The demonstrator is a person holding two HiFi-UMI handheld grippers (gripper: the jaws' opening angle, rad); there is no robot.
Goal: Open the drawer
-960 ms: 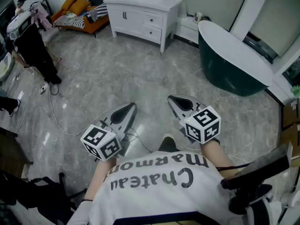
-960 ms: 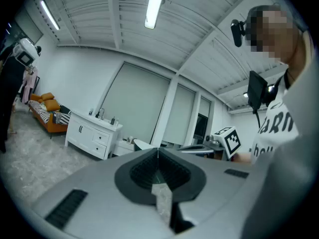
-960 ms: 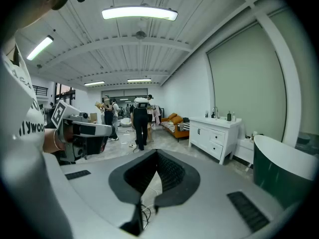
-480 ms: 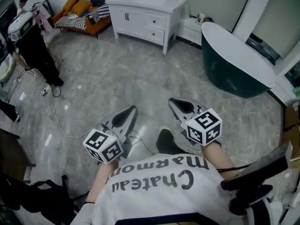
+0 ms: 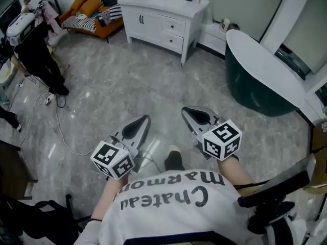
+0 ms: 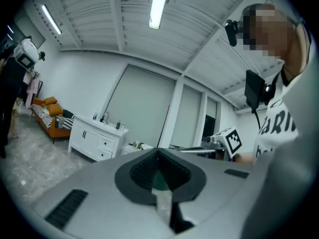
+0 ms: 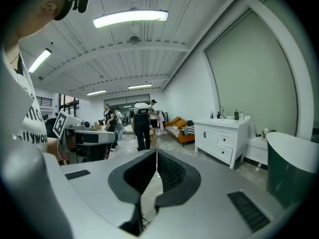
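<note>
A white cabinet (image 5: 162, 20) with two small drawers (image 5: 174, 33) on its right half stands against the far wall, several steps ahead; it also shows in the left gripper view as the cabinet (image 6: 95, 138) and in the right gripper view as the cabinet (image 7: 222, 139). Both drawers are closed. My left gripper (image 5: 142, 120) and right gripper (image 5: 190, 111) hang side by side at waist height over the floor, far from the cabinet. Each has its jaws shut with nothing between them.
A dark green bathtub (image 5: 263, 74) with a white rim stands at the right. An orange sofa (image 5: 87, 15) with striped cushions is at the back left. A person in black (image 5: 37, 54) stands at the left, with cables (image 5: 59, 121) trailing over the marble floor. People (image 7: 140, 122) stand further back.
The view has shifted: the cabinet and tub have slid right and down in the picture. Both grippers keep their places in front of the body, shut as before.
</note>
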